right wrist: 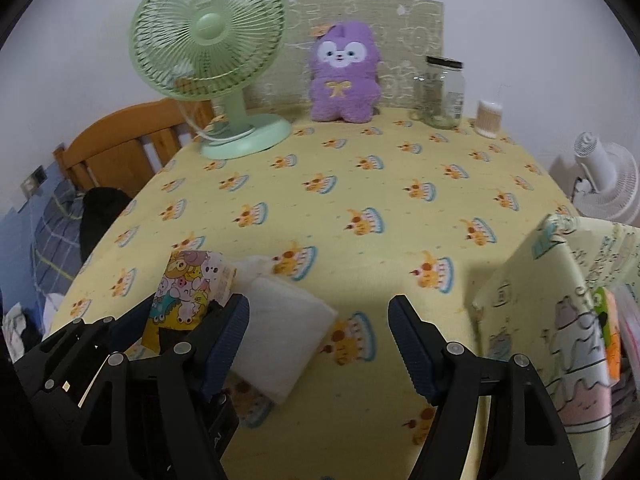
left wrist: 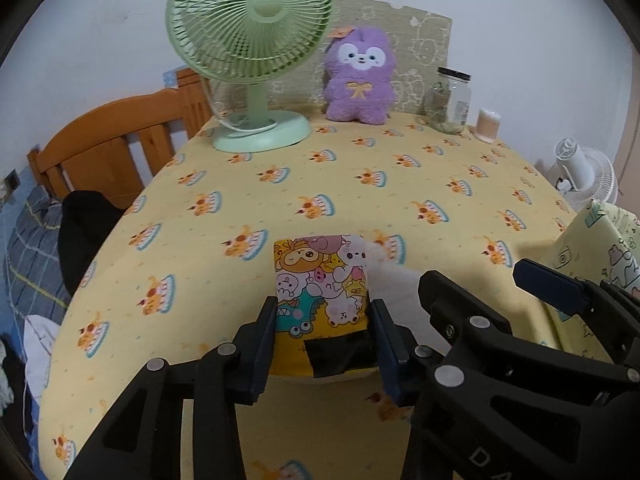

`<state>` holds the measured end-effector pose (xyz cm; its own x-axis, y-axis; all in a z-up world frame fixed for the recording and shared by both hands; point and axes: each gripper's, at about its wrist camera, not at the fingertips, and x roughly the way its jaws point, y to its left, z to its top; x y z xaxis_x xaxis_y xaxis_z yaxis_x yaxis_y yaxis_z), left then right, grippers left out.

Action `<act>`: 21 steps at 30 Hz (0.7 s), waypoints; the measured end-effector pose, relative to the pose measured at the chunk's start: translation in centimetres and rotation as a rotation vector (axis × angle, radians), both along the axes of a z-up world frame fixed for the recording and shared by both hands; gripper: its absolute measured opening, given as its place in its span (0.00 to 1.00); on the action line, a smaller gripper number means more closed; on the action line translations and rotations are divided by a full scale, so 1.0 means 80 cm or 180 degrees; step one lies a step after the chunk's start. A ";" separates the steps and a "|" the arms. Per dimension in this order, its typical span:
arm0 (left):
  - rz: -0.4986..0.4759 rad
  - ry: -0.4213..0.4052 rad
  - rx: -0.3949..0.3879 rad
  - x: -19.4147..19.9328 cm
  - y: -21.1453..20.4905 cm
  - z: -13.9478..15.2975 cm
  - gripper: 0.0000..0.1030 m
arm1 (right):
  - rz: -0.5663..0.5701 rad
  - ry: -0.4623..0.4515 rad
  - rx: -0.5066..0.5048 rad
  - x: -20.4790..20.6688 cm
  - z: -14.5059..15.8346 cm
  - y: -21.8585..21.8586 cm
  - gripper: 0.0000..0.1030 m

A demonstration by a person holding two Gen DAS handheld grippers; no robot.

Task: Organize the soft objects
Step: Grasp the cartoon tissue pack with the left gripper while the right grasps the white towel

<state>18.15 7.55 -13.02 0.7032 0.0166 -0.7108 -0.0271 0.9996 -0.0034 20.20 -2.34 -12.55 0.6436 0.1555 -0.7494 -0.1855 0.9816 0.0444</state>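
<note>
The cartoon-printed yellow tissue pack (left wrist: pixel 320 280) is gripped by the left tongs (left wrist: pixel 324 344) at the near left of the counter (left wrist: pixel 360 184). The right tongs (right wrist: pixel 318 344) are held wide, empty, beside the white folded tissue (right wrist: pixel 280 332).

I'm getting both wrist cameras looking low across the table (left wrist: pixel 320 184), facing the far wall; both are sharing the green fan (left wrist: pixel 250 32) (right wrist: pixel 208 32) and purple plush (left wrist: pixel 358 76) (right wrist: pixel 344 74).
</note>
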 end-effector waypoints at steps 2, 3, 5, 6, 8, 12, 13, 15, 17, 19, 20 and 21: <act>0.0056 0.0001 0.0036 -0.003 0.007 -0.001 0.44 | 0.0046 0.0017 0.0012 -0.001 -0.001 0.006 0.74; 0.0078 -0.0001 0.0056 -0.005 0.010 -0.001 0.44 | 0.0069 0.0026 0.0018 -0.001 -0.002 0.010 0.74; 0.0118 -0.0009 0.0099 -0.007 0.015 -0.002 0.44 | 0.0098 0.0034 0.0025 -0.002 -0.004 0.016 0.76; 0.0136 -0.0015 0.0124 -0.008 0.018 -0.002 0.44 | 0.0108 0.0036 0.0018 -0.002 -0.005 0.020 0.77; 0.0161 -0.0010 0.0156 -0.009 0.023 -0.004 0.44 | 0.0117 0.0046 0.0003 -0.002 -0.007 0.026 0.80; 0.0203 0.0020 0.0172 -0.008 0.032 -0.009 0.44 | 0.0158 0.0097 -0.0001 0.001 -0.014 0.036 0.82; 0.0213 0.0042 0.0156 -0.007 0.035 -0.011 0.44 | 0.0158 0.0112 -0.0007 0.003 -0.016 0.038 0.82; 0.0225 0.0080 0.0114 -0.006 0.040 -0.014 0.44 | 0.0125 0.0130 -0.0025 0.005 -0.020 0.042 0.88; 0.0243 0.0115 0.0074 -0.005 0.044 -0.016 0.44 | 0.0079 0.0115 -0.0051 0.007 -0.023 0.044 0.92; 0.0258 0.0167 0.0057 -0.001 0.047 -0.019 0.44 | 0.0092 0.0145 -0.0041 0.011 -0.026 0.045 0.92; 0.0267 0.0176 0.0063 -0.001 0.046 -0.019 0.44 | 0.0092 0.0170 -0.0038 0.013 -0.028 0.045 0.92; 0.0275 0.0171 0.0074 -0.001 0.046 -0.019 0.44 | 0.0084 0.0176 -0.0033 0.014 -0.029 0.045 0.92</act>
<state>18.10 11.24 -14.51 0.6594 0.0924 -0.7461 -0.1127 0.9934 0.0234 21.32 1.24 -14.88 0.5968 0.1640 -0.7854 -0.2089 0.9769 0.0453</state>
